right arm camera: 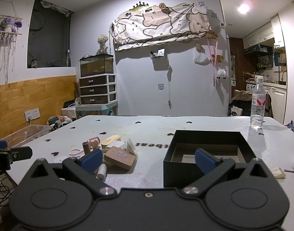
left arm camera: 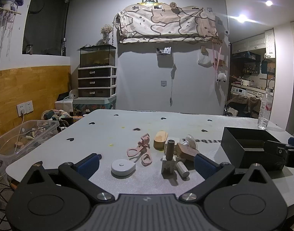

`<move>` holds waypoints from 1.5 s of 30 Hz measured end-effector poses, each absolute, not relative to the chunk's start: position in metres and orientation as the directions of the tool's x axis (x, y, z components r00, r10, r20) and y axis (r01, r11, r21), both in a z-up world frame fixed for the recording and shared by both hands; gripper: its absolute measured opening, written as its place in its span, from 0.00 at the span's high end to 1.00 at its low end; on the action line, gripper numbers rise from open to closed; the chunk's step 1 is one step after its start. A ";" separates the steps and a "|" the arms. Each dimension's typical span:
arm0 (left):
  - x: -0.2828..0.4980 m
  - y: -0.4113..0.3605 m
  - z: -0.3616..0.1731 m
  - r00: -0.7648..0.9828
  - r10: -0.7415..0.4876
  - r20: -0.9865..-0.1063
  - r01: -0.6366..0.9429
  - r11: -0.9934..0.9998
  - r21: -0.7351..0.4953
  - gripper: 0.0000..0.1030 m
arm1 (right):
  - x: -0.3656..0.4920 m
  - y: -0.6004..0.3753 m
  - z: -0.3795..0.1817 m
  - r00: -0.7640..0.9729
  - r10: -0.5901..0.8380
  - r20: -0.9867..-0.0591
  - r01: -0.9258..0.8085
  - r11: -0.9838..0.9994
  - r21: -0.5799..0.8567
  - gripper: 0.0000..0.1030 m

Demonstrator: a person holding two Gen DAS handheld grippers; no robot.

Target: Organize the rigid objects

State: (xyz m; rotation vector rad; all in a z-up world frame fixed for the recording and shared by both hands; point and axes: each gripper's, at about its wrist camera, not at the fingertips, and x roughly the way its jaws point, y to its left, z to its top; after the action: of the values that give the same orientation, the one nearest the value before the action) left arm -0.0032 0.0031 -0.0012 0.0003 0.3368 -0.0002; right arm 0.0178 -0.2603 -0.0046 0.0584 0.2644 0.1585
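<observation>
— Where's the clutter?
— Mid-table (left arm camera: 112, 127): a pink eyelash curler (left arm camera: 140, 151), white tape measure (left arm camera: 123, 167), wooden blocks (left arm camera: 186, 151) and a small white cylinder (left arm camera: 182, 169), left of the black box (right arm camera: 208, 150).
— And the claws?
— Left gripper (left arm camera: 147, 164) spread wide, holding nothing; right gripper (right arm camera: 149, 158) likewise released (one finger over the box).

Dim room, flaring ceiling spotlights (left arm camera: 242, 18) upper right, fisheye-curved dark corners.
</observation>
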 end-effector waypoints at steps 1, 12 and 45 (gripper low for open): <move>-0.003 0.003 -0.001 0.944 0.000 -0.330 0.000 1.000 0.000 0.00 | 0.018 -0.261 -0.005 0.953 0.163 -0.256 -0.148 0.986 0.078 0.00; -0.005 0.005 -0.002 0.944 0.000 -0.331 0.000 1.000 -0.001 0.00 | 0.018 -0.261 -0.005 0.953 0.163 -0.256 -0.148 0.986 0.079 0.00; 0.087 0.032 -0.074 0.865 0.077 -0.496 -0.127 0.990 -0.067 0.00 | 0.069 -0.412 -0.035 0.867 -0.221 -0.447 0.288 0.954 0.086 0.00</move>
State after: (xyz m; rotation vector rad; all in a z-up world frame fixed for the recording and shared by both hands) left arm 0.0870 0.0322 -0.0736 -0.0989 0.5156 0.1073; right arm 0.0687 -0.4119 -0.0349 0.1520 0.4494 -0.2673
